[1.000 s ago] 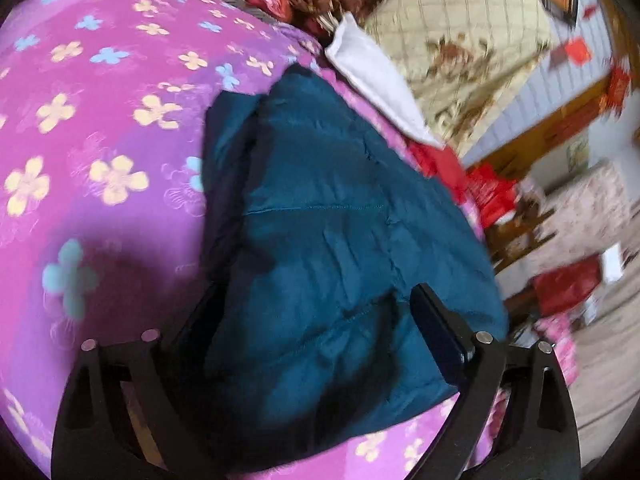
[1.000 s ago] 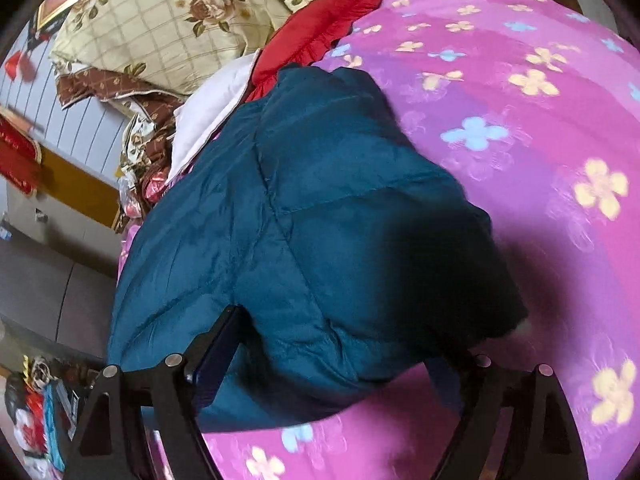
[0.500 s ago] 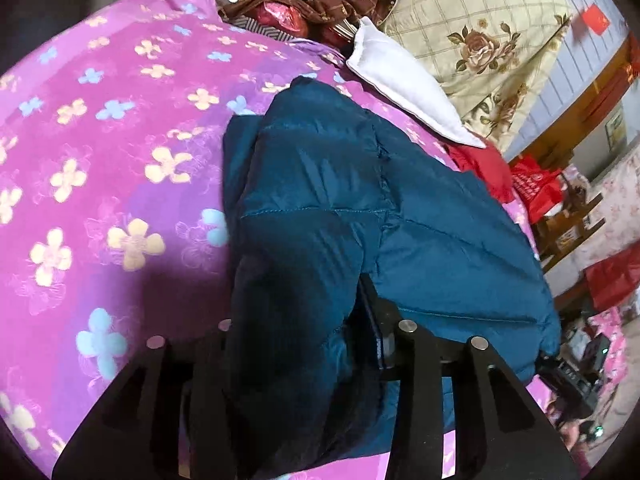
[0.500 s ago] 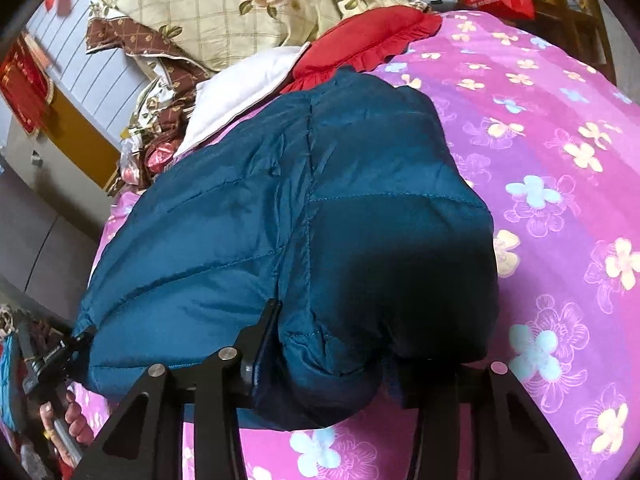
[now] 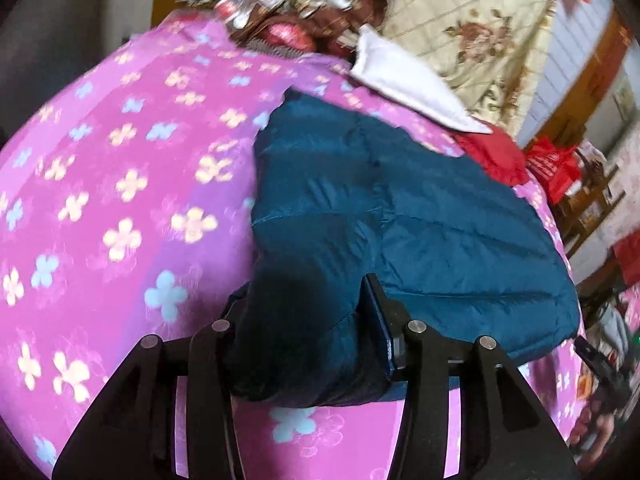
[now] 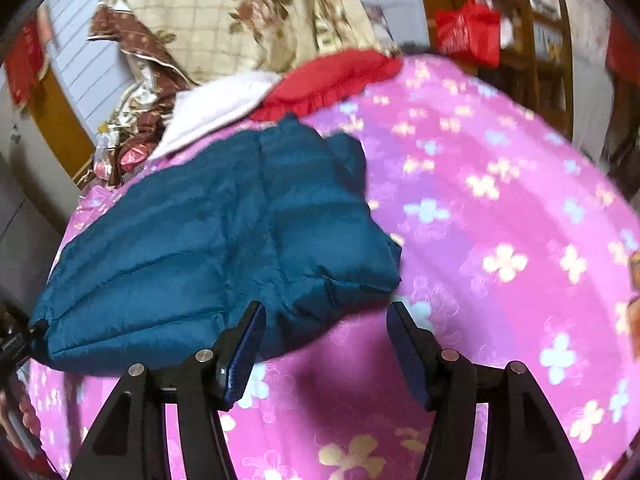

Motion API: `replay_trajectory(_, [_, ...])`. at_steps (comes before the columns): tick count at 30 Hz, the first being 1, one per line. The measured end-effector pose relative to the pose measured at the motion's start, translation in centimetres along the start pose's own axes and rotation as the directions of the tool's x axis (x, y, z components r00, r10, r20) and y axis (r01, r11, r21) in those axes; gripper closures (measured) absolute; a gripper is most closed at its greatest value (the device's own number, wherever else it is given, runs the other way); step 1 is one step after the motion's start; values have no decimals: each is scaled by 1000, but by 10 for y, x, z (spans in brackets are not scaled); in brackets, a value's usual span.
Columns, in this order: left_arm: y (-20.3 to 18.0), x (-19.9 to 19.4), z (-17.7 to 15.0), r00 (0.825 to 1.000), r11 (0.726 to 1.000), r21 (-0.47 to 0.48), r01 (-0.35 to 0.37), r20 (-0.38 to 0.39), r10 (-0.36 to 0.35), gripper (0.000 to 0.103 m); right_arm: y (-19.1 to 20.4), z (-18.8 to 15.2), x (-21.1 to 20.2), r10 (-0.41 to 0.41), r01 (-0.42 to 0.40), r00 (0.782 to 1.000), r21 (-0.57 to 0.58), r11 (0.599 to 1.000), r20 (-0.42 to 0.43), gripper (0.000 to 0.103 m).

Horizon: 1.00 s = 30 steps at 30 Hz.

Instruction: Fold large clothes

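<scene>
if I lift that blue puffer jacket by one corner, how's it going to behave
The blue puffer jacket will probably sag and unfold: its clamped corner in the left gripper bunches softly. Quilted puffiness suggests lightness. Its sheen hints it may slip.

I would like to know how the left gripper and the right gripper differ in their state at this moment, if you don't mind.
The left gripper is shut on a bunched edge of the teal padded jacket; the right gripper is open and holds nothing. Fabric fills the gap between the left fingers, whereas only the pink floral bedspread shows between the right ones. Both sit at the jacket's near edge.
</scene>
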<state>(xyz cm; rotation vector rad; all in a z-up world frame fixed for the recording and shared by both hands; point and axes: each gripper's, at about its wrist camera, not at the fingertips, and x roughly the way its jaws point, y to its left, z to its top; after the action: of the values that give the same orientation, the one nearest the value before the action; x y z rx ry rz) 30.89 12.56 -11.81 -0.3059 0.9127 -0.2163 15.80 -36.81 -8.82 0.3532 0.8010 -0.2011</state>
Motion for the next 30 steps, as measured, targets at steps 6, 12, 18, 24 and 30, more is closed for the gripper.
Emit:
replay_trajectory(6, [1, 35, 11, 999, 999, -3, -46, -13, 46, 42, 56, 8, 4, 23, -23, 1000, -131, 991, 0, 42])
replay_trajectory(12, [13, 41, 15, 999, 998, -41, -38, -27, 37, 27, 114, 10, 44, 38, -49, 997, -187, 981, -65, 43])
replay_trajectory(18, [38, 4, 16, 999, 992, -126, -3, 35, 7, 27, 170, 3, 56, 39, -54, 997, -278, 959, -60, 42])
replay_trajectory(24, [61, -22, 14, 988, 975, -207, -83, 108, 107, 27, 240, 2, 59, 72, -89, 996, -377, 922, -60, 42])
replay_trajectory(30, [59, -45, 13, 953, 968, -191, -163, 224, 205, 27, 315, -2, 93, 58, -93, 995, -526, 846, -83, 42])
